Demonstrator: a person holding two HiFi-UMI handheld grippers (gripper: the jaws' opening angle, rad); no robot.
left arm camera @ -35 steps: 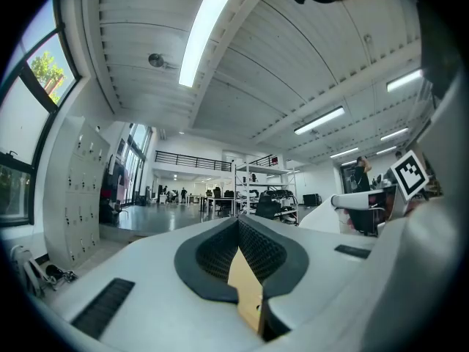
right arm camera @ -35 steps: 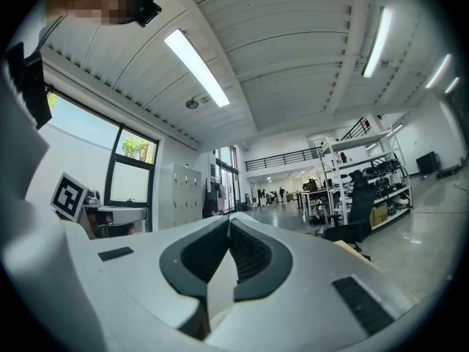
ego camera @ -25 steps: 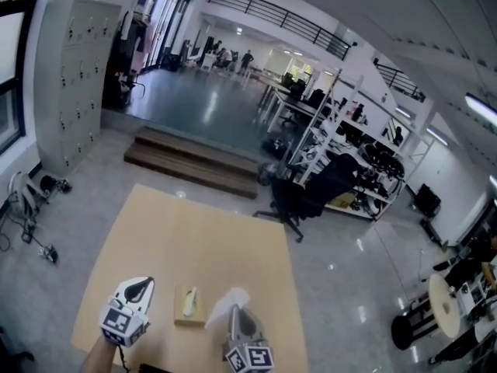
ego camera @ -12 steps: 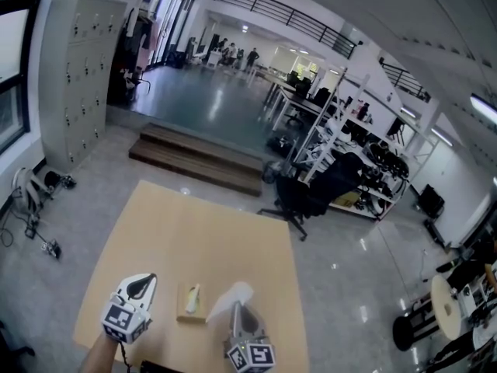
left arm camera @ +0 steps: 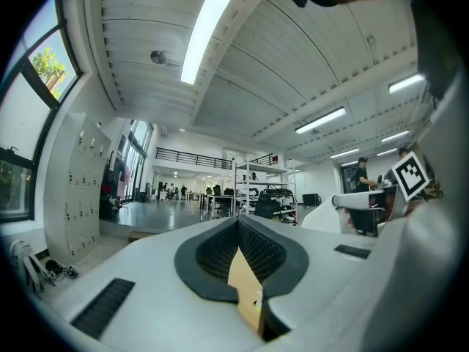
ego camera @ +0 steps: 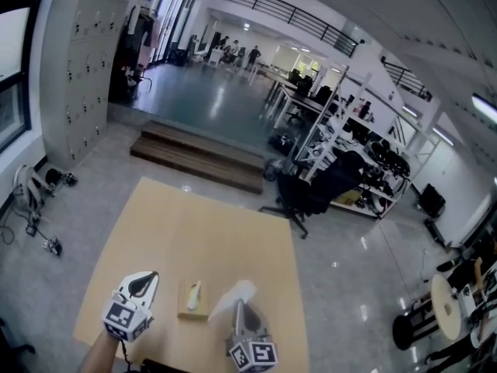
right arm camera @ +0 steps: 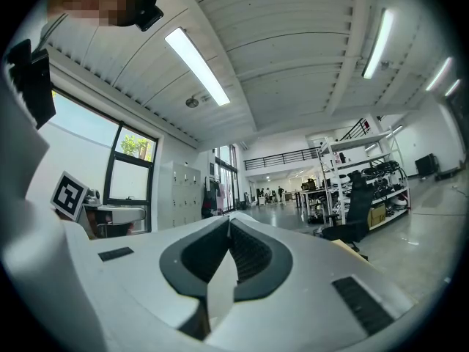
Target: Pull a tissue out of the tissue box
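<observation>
A small tan tissue box (ego camera: 192, 301) lies on the light wooden table (ego camera: 202, 231), near its front edge, with a bit of white tissue showing at its slot. My right gripper (ego camera: 239, 308) is just right of the box, level, shut on a white tissue (ego camera: 232, 298) that stands up from its tip, clear of the box. In the right gripper view the tissue (right arm camera: 220, 293) shows white behind the closed tips of the right gripper (right arm camera: 229, 219). My left gripper (ego camera: 145, 280) hovers left of the box, shut and holding nothing; the left gripper (left arm camera: 238, 220) shows only the tan table behind its tips.
The table's right edge runs close to my right gripper, with shiny grey floor beyond. A black office chair (ego camera: 307, 195) stands off the far right corner. Wooden steps (ego camera: 198, 158) and grey lockers (ego camera: 78, 68) lie farther back.
</observation>
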